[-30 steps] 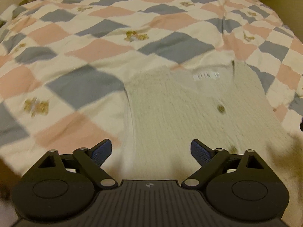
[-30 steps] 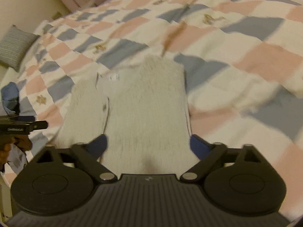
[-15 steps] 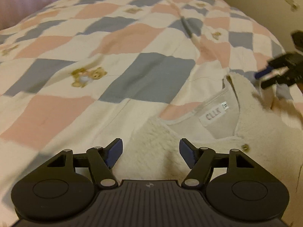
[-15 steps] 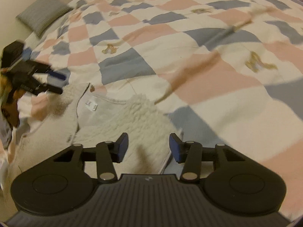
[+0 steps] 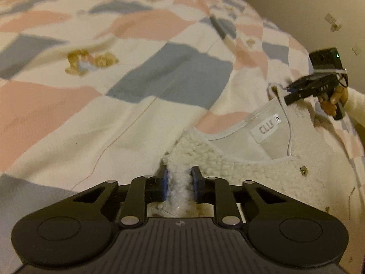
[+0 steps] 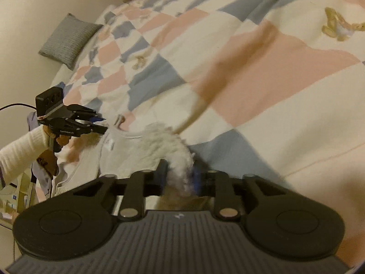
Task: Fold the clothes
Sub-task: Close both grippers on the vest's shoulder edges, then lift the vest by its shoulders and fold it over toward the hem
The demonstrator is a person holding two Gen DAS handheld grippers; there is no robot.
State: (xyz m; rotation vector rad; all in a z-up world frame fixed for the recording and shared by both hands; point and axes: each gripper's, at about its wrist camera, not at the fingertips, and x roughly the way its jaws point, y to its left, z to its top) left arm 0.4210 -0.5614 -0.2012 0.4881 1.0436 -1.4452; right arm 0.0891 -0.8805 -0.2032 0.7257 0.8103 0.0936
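One cream fleece cardigan (image 5: 262, 173) lies front-up on a bed, its neckline open so the smooth grey lining and a white neck label (image 5: 265, 129) printed "CLLK" show, with a small round button (image 5: 303, 170) on the placket below the neck. Each shoulder corner of the cardigan is pinched by a tool. The left gripper (image 5: 179, 180) has its blue-padded fingers drawn close together on a tuft of the fleece at one shoulder, the fabric standing up between the pads. The right gripper (image 6: 179, 178) is likewise closed narrowly on a bunch of fleece at the other shoulder, which curls up over its fingers. In the left wrist view the right gripper appears far off at the opposite side of the neckline, held by a hand (image 5: 330, 101) with a cream knitted sleeve (image 5: 355, 105) behind it; in the right wrist view the left gripper shows the same way at the far side of the collar, a black cable trailing from it. Under the cardigan spreads a quilt (image 5: 91, 105) of pink, grey-blue and cream diamonds with small teddy-bear prints (image 5: 91, 60). A grey ribbed cushion (image 6: 68, 40) rests at the far edge of the bed against a pale wall (image 6: 29, 11).
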